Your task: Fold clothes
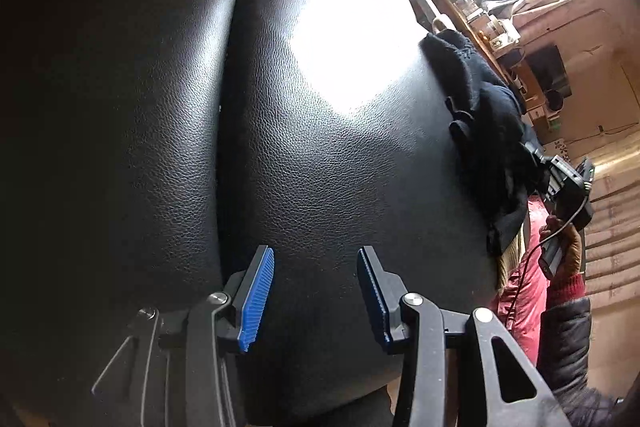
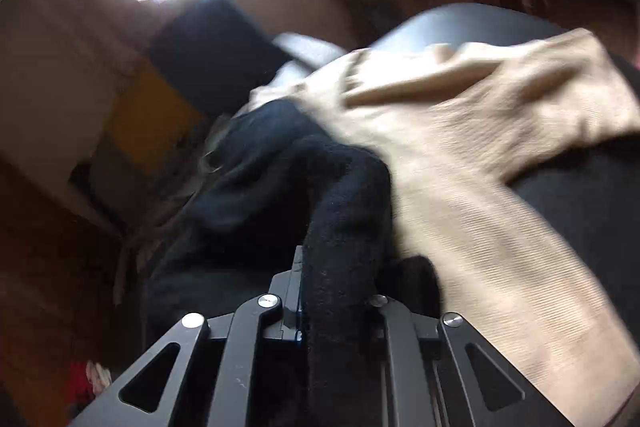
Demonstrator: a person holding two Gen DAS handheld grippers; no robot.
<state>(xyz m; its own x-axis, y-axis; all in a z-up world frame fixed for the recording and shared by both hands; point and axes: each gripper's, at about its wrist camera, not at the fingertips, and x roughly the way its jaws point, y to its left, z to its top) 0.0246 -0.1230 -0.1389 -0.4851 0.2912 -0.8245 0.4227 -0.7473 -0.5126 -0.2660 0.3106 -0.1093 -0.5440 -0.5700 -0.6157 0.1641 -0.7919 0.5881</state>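
Bunching softly at lower centre, the black garment (image 2: pixel 340 227) is clamped by the right gripper (image 2: pixel 336 291); hems should be taken. The left gripper (image 1: pixel 316 291) is held open, empty.

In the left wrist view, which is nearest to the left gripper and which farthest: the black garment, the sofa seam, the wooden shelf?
From the left gripper, jaws open:
1. Sofa seam, just left of the left finger.
2. Black garment, at the cushion's right edge.
3. Wooden shelf, beyond the garment, upper right.
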